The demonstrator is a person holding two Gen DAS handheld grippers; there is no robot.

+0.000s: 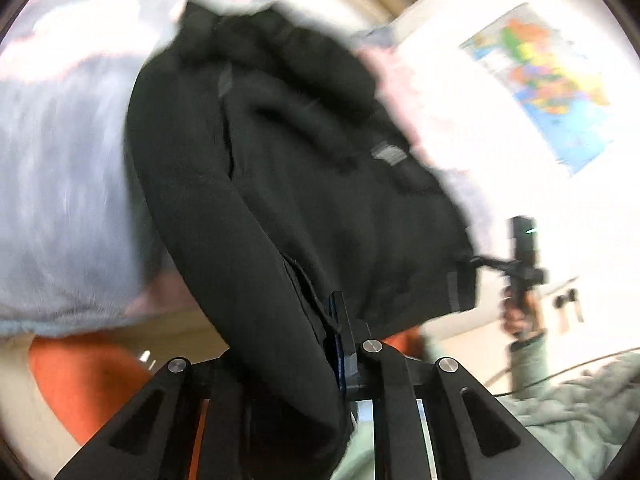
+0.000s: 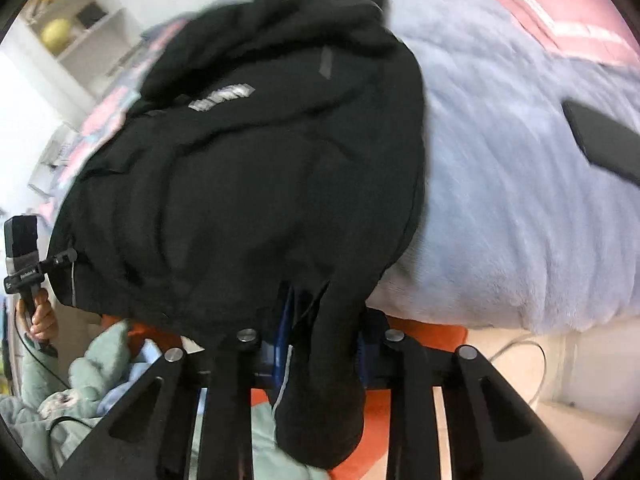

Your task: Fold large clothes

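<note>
A large black jacket [image 1: 288,168] with grey labels hangs between both grippers, lifted above a lilac blanket on a bed [image 1: 60,200]. My left gripper [image 1: 340,344] is shut on the jacket's hem, cloth draping over its fingers. In the right wrist view the same black jacket [image 2: 256,168] fills the middle, and my right gripper [image 2: 320,344] is shut on its other hem corner. Each gripper shows in the other's view, the right gripper [image 1: 480,260] at the jacket's edge and the left gripper [image 2: 64,258] likewise. Both views are motion-blurred.
A black phone [image 2: 600,140] lies on the lilac blanket [image 2: 500,200] at right. A pink quilt [image 2: 560,4] lies at the far corner. White shelves [image 2: 80,28] stand at left. A map [image 1: 548,80] hangs on the wall. Orange floor mat [image 1: 88,384] below.
</note>
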